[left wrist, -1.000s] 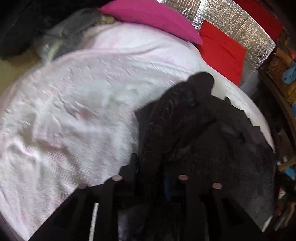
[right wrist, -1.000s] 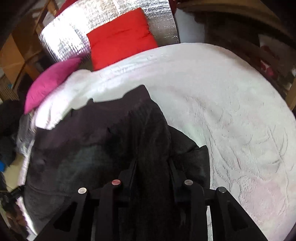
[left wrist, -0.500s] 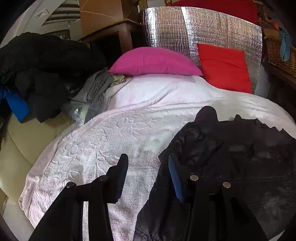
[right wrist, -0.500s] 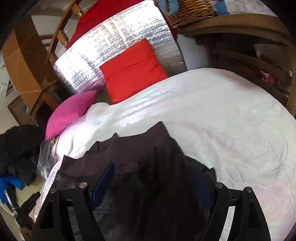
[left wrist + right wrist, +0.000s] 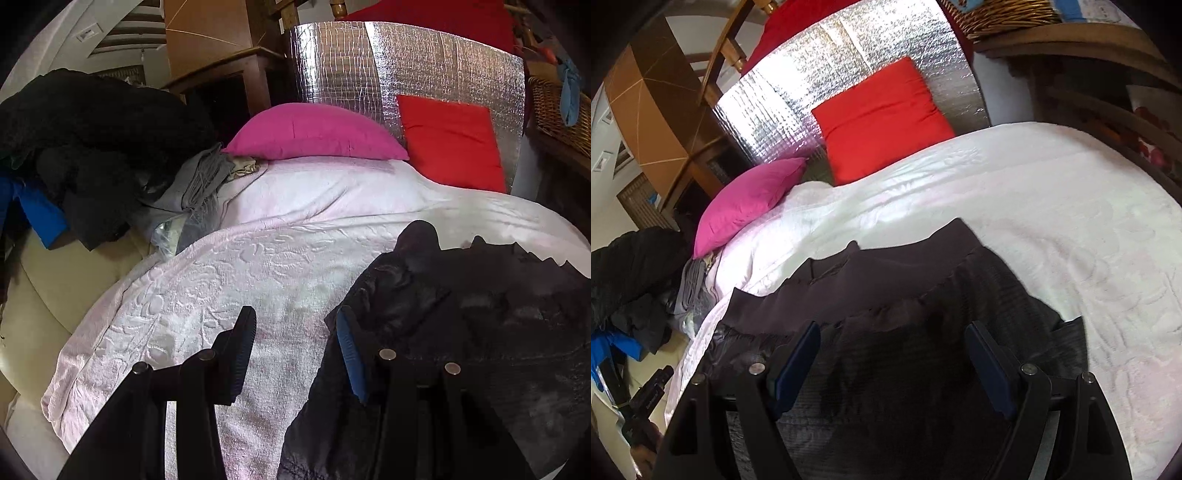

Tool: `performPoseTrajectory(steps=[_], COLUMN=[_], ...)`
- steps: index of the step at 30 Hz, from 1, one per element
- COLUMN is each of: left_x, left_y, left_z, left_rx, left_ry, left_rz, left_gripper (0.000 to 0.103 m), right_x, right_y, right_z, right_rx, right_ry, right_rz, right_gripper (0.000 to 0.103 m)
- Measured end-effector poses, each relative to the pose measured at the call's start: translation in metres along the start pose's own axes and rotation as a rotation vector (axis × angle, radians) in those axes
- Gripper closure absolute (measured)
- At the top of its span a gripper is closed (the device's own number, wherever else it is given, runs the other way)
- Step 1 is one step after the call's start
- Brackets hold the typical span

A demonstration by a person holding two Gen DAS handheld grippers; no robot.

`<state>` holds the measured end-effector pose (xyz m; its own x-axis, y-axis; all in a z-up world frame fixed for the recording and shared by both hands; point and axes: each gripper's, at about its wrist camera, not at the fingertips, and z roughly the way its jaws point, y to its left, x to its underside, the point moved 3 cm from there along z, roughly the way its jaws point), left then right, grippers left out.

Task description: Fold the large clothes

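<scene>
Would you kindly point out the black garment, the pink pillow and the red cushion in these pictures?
black garment (image 5: 923, 369): right wrist view, on the dark fabric between the gripper's open fingers.
pink pillow (image 5: 314, 131): left wrist view, on the middle of its top face.
red cushion (image 5: 882, 114): right wrist view, on the middle of its front.

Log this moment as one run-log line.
left claw: open, empty | right claw: open, empty | black garment: lying on white bedspread | fold: released

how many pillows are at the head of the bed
2. The pink pillow lies on the white bedspread toward the left; the red pillow leans on the silver foil panel to its right. Others may hide behind the clothes pile.
</scene>
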<state>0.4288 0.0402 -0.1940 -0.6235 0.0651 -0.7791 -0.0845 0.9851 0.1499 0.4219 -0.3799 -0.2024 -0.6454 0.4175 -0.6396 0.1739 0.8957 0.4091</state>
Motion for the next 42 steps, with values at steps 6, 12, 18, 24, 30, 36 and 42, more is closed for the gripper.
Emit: performPoseTrajectory(steps=[6, 12, 18, 24, 30, 36, 42], left_x=[0.000, 0.012, 0.020, 0.027, 0.028, 0.035, 0.034], left_y=[0.000, -0.004, 0.019, 0.025, 0.007, -0.012, -0.025], left_z=[0.006, 0.038, 0.064, 0.075, 0.083, 0.096, 0.091], left_rx=[0.000, 0.087, 0.363, 0.504, 0.574, 0.589, 0.677], left_ry=[0.011, 0.154, 0.290, 0.381, 0.424, 0.483, 0.474], left_rz=[0.003, 0.015, -0.158, -0.239, -0.211, -0.162, -0.100], left_gripper=[0.057, 0.037, 0.024, 0.022, 0.022, 0.022, 0.022], right_x=[0.008, 0.017, 0.001, -0.004, 0.000, 0.014, 0.031], right_y=[0.013, 0.013, -0.011, -0.068, -0.115, -0.132, -0.131], right_z=[0.023, 0.040, -0.007, -0.051, -0.067, -0.054, -0.038], right_rx=[-0.003, 0.029, -0.006, 0.008, -0.005, -0.102, -0.155], right_ry=[0.079, 0.168, 0.084, 0.092, 0.145, 0.271, 0.400], right_rz=[-0.024, -0.039, -0.029, 0.027, 0.094, 0.142, 0.087], right_gripper=[0.020, 0.020, 0.020, 0.019, 0.019, 0.019, 0.019])
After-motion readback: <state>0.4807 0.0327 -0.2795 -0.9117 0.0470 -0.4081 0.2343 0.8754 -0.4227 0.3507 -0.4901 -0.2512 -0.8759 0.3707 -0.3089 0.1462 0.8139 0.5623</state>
